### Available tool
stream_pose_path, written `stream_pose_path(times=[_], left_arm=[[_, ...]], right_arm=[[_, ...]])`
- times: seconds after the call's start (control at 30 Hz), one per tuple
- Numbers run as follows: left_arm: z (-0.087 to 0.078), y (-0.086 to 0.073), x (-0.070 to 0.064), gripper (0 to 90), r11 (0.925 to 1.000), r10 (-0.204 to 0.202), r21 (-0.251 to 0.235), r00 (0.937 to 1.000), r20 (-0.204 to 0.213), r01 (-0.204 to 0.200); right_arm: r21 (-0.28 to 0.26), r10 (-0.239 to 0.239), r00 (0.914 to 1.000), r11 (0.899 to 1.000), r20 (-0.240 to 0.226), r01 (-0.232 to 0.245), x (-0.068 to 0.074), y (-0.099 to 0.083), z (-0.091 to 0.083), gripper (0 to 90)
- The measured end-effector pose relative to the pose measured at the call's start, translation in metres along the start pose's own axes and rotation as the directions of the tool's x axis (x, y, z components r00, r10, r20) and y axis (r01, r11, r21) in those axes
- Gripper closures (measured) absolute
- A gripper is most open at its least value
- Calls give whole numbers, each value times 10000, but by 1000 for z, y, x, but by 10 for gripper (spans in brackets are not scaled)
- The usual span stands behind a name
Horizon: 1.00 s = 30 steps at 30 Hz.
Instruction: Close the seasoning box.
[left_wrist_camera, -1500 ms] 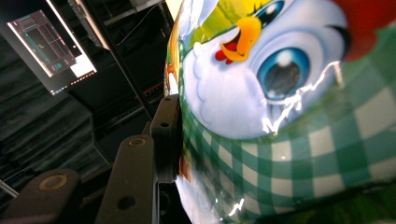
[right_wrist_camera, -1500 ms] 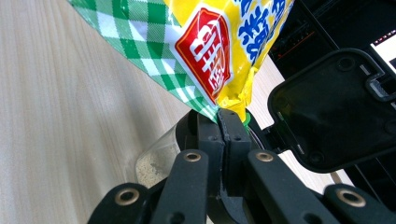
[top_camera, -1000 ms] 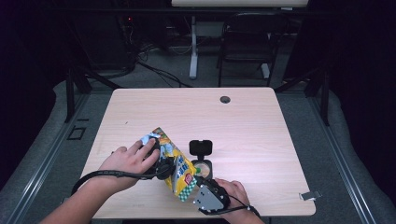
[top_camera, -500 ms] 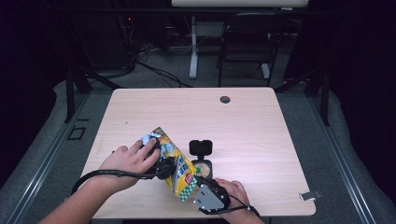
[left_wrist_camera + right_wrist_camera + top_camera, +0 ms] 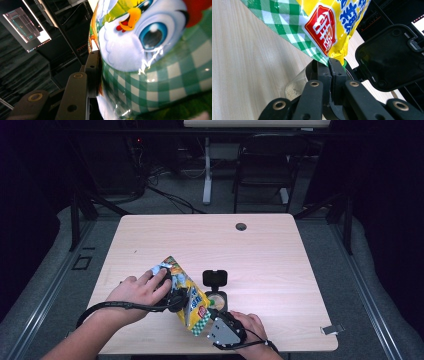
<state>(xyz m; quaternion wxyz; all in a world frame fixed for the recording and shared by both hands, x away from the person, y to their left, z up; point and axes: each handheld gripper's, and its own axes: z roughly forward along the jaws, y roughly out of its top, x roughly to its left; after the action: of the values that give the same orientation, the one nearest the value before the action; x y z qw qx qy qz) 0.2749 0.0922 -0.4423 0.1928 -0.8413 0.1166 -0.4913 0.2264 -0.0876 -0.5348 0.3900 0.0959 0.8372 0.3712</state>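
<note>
In the high view, a glossy yellow snack bag with a green-checked edge [image 5: 187, 295] sits tilted at lower centre of the frame, held above the light wooden worktop [image 5: 260, 250] between both grippers. The left gripper [image 5: 172, 296] holds its left side under the person's hand; the right gripper [image 5: 212, 315] meets its lower corner at the bottom of the frame. Just right of the bag stands a small clear container with a flipped-open black lid [image 5: 216, 287].

The left gripper view adds the bag's printed cartoon bird face [image 5: 140, 37] and one black jaw pressed flat against the foil; the other jaw is hidden behind the bag. The right gripper view shows its jaws pressed together, pinching the bag's crimped corner [image 5: 337, 56], with pale powder in the clear container [image 5: 295, 87] behind them and the black lid [image 5: 389, 60] at right.
</note>
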Motion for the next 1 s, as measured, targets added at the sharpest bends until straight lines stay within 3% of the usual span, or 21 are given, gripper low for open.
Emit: stream_pose_path(times=[1.0], left_arm=[[-2,0,5,662,9999,105,-118,9998,172,-103]], right_arm=[[-65,38,10000,10000,-65,-39,0,0,0,862]])
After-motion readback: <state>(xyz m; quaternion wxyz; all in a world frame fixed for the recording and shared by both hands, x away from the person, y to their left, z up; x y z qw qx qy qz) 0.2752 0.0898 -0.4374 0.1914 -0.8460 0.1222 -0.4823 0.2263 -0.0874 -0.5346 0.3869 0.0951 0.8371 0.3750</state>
